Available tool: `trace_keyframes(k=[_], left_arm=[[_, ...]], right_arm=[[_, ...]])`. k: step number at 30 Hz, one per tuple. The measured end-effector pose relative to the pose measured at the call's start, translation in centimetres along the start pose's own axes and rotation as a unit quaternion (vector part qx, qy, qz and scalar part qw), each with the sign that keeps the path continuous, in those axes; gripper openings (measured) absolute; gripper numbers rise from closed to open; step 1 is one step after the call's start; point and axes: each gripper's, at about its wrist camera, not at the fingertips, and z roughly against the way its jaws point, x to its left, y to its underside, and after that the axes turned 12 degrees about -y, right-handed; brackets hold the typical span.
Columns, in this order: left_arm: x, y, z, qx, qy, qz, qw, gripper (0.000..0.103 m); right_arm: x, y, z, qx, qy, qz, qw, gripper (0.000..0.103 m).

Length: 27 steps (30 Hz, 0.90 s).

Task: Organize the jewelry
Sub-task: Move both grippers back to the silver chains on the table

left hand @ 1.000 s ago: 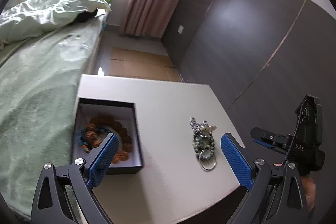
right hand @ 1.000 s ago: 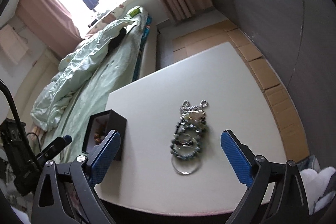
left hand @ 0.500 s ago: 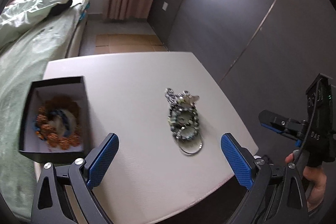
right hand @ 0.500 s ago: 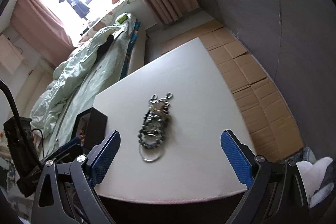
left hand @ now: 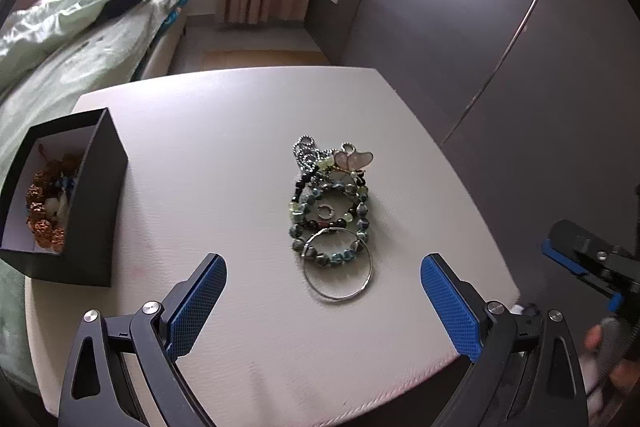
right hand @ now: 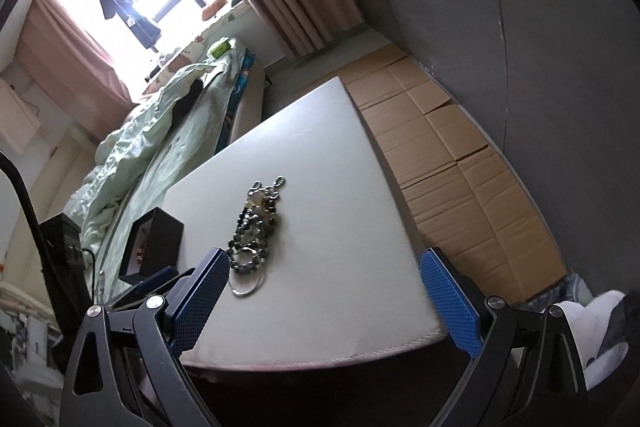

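Observation:
A pile of jewelry (left hand: 330, 211) lies mid-table: beaded bracelets, a ball chain, a pink heart charm and a plain silver ring (left hand: 338, 265) at its near end. The same pile (right hand: 254, 227) shows in the right wrist view. A black box (left hand: 60, 203) with brown bead bracelets inside stands at the table's left edge, also seen as the box (right hand: 154, 247). My left gripper (left hand: 324, 303) hovers open just short of the pile, nothing between its blue pads. My right gripper (right hand: 324, 301) is open over the table's near edge, right of the pile.
The white table (left hand: 224, 155) has dark wardrobe doors (left hand: 500, 27) on its right. A bed with a green quilt (left hand: 60, 39) runs along the left. Flattened cardboard (right hand: 448, 155) covers the floor beyond. A hand (left hand: 608, 359) holds the right gripper's body (left hand: 588, 259).
The left gripper has swung right from the box and lowered toward the pile, which now sits centred between its fingers. The right gripper has drifted right and back toward the table's edge.

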Motion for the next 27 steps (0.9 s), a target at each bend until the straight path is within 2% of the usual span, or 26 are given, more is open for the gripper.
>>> trace_keyframes(k=[5,16,19,22,23,24,27], left_arm=[[-2.0,0.6,-1.4,0.011,-0.034,-0.013,0.9993,0.097],[-3.9,0.8,-3.8,0.028,-0.112,-0.025,0.9929,0.082],[-4.2,0.8,-4.0,0.027,-0.122,-0.027,0.9918,0.081],[-4.4,1.0,-3.7,0.024,-0.117,-0.032,0.9923,0.072],[-4.5,0.9,-3.7,0.024,-0.114,-0.034,0.9925,0.064],[-4.5,0.9,-3.5,0.025,-0.112,-0.037,0.9927,0.052],[-4.0,0.6,-3.5,0.034,-0.099,-0.035,0.9939,0.052]], right_arm=[[-0.5,0.3,0.3,-0.003,0.004,0.002,1.0,0.097],[-1.3,0.5,0.4,-0.005,-0.012,0.008,1.0,0.096],[-1.3,0.7,0.1,-0.001,-0.017,0.008,1.0,0.096],[-1.4,0.8,-0.1,0.0,-0.019,0.006,1.0,0.096],[-1.4,0.8,-0.1,0.0,-0.019,0.005,1.0,0.096],[-1.5,0.8,0.0,0.0,-0.019,0.003,1.0,0.096],[-1.6,0.8,-0.1,0.0,-0.019,0.002,1.0,0.096]])
